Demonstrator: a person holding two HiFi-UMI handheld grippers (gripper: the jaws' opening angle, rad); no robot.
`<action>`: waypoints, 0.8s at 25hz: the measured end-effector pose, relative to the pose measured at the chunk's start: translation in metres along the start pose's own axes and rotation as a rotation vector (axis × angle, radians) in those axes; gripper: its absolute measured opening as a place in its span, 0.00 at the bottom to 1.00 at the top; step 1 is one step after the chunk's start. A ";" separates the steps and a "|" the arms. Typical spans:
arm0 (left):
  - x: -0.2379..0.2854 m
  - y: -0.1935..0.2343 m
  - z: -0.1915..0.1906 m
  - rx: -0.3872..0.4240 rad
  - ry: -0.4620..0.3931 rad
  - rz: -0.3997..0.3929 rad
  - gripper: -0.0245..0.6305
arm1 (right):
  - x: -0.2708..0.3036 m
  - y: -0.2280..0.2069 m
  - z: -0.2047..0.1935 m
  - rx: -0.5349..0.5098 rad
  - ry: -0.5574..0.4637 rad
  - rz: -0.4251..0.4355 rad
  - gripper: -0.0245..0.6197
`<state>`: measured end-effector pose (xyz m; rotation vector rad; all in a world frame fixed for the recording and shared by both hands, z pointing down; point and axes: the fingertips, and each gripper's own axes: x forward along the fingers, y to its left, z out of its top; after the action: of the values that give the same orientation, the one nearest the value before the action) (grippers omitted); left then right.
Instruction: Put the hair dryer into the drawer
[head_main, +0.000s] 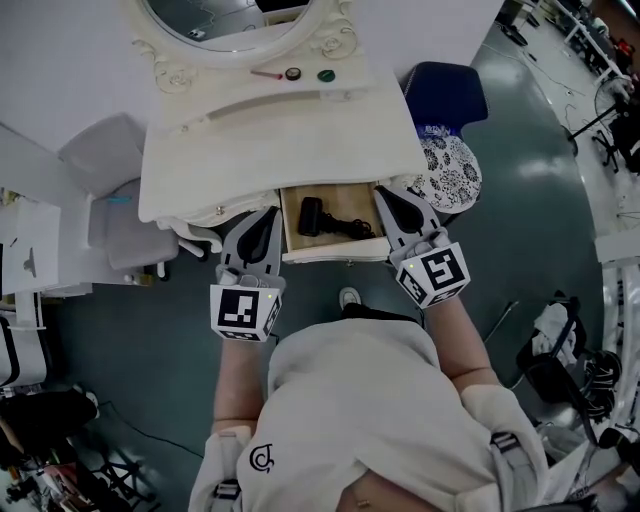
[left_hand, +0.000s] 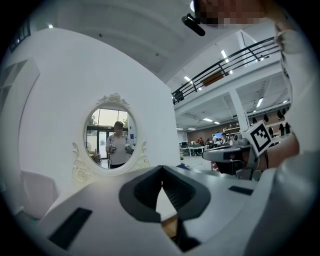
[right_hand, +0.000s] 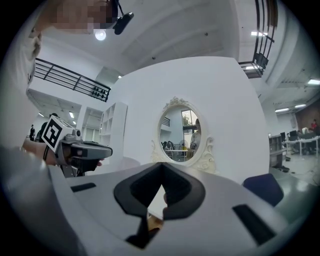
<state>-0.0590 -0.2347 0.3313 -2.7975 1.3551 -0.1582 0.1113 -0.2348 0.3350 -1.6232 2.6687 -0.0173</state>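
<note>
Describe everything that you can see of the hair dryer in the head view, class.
The hair dryer is a small black thing, matt like plastic. It lies flat in the open drawer, toward the picture's left, on the pale wood-like bottom. Its black cord trails loosely to the right across the drawer floor. Finer parts are too small to tell. Nothing holds it: the left gripper and right gripper, both shut, hover at the drawer's sides, apart from it.

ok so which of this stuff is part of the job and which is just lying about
Job: hair dryer, lying in the open drawer; left gripper, right gripper, both shut, empty.
Lying about: dark round item, green round item, pink stick, patterned cushion, blue chair.
</note>
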 end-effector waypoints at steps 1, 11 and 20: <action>-0.001 -0.001 0.001 -0.001 -0.004 -0.002 0.06 | 0.000 0.002 0.001 -0.001 0.001 0.006 0.05; -0.001 0.000 0.006 0.008 -0.012 0.005 0.06 | 0.001 0.016 0.014 -0.044 -0.013 0.040 0.05; 0.003 -0.003 0.010 0.012 -0.022 -0.010 0.06 | 0.007 0.022 0.020 -0.055 -0.016 0.033 0.05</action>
<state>-0.0538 -0.2358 0.3214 -2.7881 1.3309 -0.1347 0.0894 -0.2310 0.3149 -1.5863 2.7077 0.0699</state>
